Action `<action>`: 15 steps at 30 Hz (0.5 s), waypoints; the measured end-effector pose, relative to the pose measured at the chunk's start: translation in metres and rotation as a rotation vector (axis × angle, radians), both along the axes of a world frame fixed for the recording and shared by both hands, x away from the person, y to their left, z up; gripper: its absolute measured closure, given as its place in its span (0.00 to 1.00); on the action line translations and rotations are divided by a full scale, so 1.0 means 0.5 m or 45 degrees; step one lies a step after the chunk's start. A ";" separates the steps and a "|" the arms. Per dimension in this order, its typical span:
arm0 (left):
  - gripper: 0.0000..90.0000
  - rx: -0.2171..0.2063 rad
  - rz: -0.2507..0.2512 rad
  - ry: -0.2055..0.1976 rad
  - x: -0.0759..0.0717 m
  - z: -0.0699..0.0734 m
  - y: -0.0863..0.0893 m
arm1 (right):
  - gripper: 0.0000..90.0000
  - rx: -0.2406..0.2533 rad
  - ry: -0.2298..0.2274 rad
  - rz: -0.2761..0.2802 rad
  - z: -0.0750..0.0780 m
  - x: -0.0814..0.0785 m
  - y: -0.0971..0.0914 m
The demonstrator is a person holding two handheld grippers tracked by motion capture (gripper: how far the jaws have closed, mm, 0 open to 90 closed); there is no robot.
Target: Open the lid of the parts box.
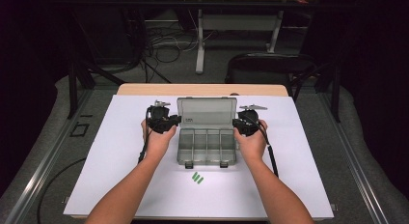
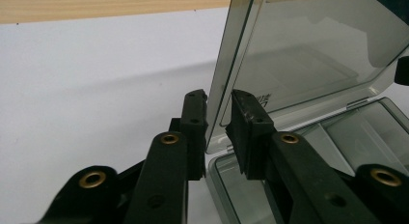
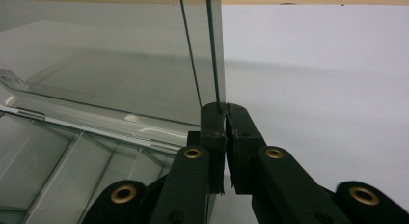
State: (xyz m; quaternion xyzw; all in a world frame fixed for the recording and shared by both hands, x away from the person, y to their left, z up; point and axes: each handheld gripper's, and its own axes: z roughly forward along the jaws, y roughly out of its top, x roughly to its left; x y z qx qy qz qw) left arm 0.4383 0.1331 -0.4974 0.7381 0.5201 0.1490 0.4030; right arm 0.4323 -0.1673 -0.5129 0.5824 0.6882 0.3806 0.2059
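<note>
So, quick rundown:
Box: clear grey compartment box [image 1: 207, 146] sitting mid-sheet, lid [image 1: 206, 112] swung up and standing near upright at the far side, hinged along the back edge.
Left gripper: left gripper [image 2: 219, 119] straddling the lid's left side edge, one pad on each face, thin gaps visible between pads and plastic, so parted a little and not pressing.
Right gripper: right gripper [image 3: 225, 119] pinched down tight on the lid's right side edge, pads nearly meeting with only the thin wall between them.
Hands: left hand [image 1: 158, 137] and right hand [image 1: 251, 139] flanking the box, each just beside a lid corner, forearms coming up from the near edge.
Compartments: four narrow bays running front to back, dividers visible through the clear plastic, two latches on the front wall.
Green bits: small green pieces [image 1: 197, 177] lying on the sheet just in front of the box, apart from its front wall.
Sheet: white sheet [image 1: 106, 156] covering most of the table [image 1: 144, 89], wooden strip showing past its far edge.
Room left: wide bare sheet out to the left of the left hand.
Room right: same deal to the right of the right hand.
Room near: open strip between the green bits and the near edge, split by the two forearms.
Room far: narrow band of sheet behind the raised lid.
</note>
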 end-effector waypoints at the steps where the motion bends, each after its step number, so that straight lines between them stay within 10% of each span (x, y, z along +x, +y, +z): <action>1: 0.82 0.000 0.000 0.000 0.000 0.000 0.000 | 0.96 0.000 0.000 0.000 0.000 0.000 0.000; 15: 0.86 0.003 0.003 0.036 0.001 -0.036 -0.004 | 0.96 0.026 0.001 -0.005 -0.002 0.002 -0.002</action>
